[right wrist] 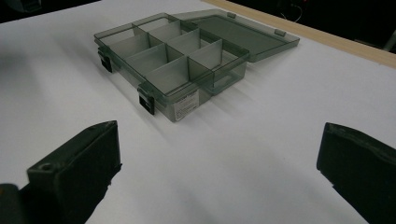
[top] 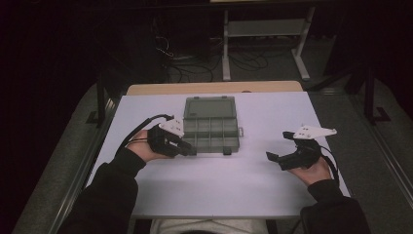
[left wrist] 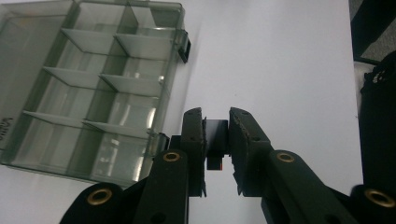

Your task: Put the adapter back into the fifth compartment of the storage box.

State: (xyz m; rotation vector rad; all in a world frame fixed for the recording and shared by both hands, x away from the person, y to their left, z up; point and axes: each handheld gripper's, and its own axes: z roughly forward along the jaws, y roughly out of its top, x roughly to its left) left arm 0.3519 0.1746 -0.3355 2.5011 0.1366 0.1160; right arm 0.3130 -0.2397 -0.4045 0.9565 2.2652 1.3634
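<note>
While the organizer box [top: 211, 128] lies with its lid open to the far side, a small black piece [left wrist: 216, 140] is clamped in the left gripper [top: 187, 150]; the right gripper [top: 275, 158] is held open.

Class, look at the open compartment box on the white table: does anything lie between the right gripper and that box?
Nothing visible does. The right gripper, jaws wide apart, faces the compartment box across bare white table. The left gripper sits at the box's near left corner, off that line.

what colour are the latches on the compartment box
Black, on the smoky grey see-through compartment box; latches clearest in the right gripper view.
</note>
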